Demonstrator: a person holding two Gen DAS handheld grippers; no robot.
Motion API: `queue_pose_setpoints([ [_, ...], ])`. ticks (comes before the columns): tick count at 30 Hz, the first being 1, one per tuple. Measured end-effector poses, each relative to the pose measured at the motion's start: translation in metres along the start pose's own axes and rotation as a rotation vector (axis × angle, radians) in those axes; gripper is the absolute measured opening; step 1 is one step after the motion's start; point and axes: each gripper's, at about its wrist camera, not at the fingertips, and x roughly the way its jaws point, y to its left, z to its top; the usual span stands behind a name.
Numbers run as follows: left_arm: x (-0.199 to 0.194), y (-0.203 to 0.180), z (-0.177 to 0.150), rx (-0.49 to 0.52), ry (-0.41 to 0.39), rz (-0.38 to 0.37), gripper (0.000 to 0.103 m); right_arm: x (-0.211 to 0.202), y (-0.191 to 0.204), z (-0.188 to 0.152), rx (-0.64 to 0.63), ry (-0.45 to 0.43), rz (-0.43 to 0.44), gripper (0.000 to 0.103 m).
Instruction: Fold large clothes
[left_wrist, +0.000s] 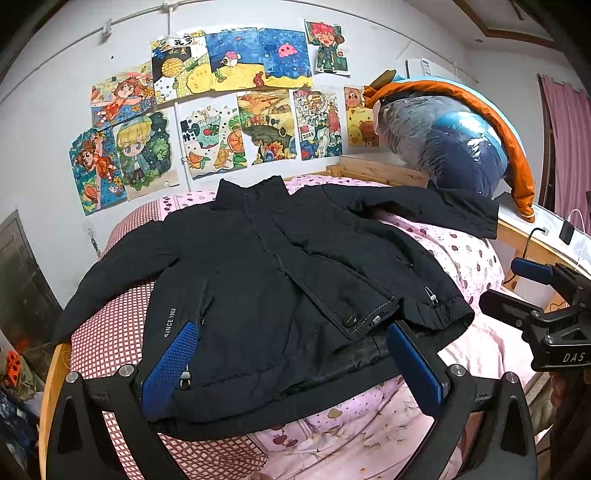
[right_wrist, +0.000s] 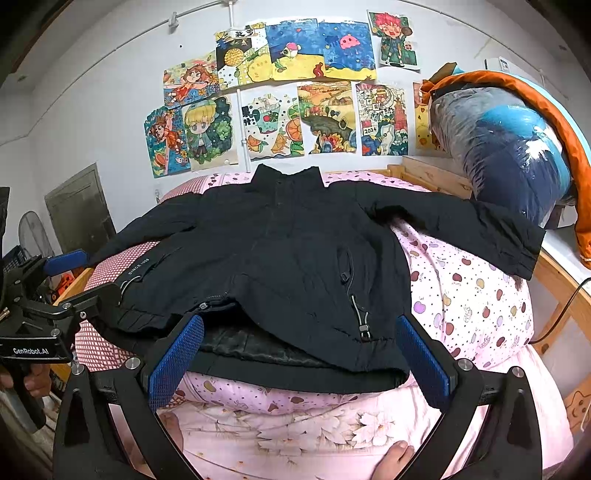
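Handling assessment: the black jacket (left_wrist: 266, 280) appears padded and thick, so it is judged soft, moderately heavy for a garment, and inclined to spring back from a crease. The shell looks like a smooth woven fabric, probably a little slippery between the blue pads. The sleeves and the hem corners are the sensible places to take hold; the doubled hem band offers more to pinch than the flat body panel.

Location: the jacket lies front up on the bed (left_wrist: 476, 266), filling the centre of both views, collar toward the wall of drawings (left_wrist: 229, 110) at upper centre, hem toward the cameras. Both sleeves are spread outward, one reaching the lower left of the left wrist view, the other toward the bagged quilt (left_wrist: 454, 147) at upper right.

Appearance: front zipper partly undone at the bottom, with one flap turned back to show a dark shiny lining. Zipped side pockets with pulls; white lettering "SINCE 1968" near the hem.

Tools: the left tool (left_wrist: 291, 369) stands wide, its pads straddling the hem, nothing clamped. The right tool (right_wrist: 299, 365) is likewise wide, over the hem's other end, holding nothing.
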Motion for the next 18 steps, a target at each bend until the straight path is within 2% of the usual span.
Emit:
queue_pose_setpoints([
  [18, 0.001, 0.011, 0.001, -0.017, 0.003, 0.012, 0.103, 0.005, -0.002, 0.001, 0.024, 0.01, 0.005, 0.102],
])
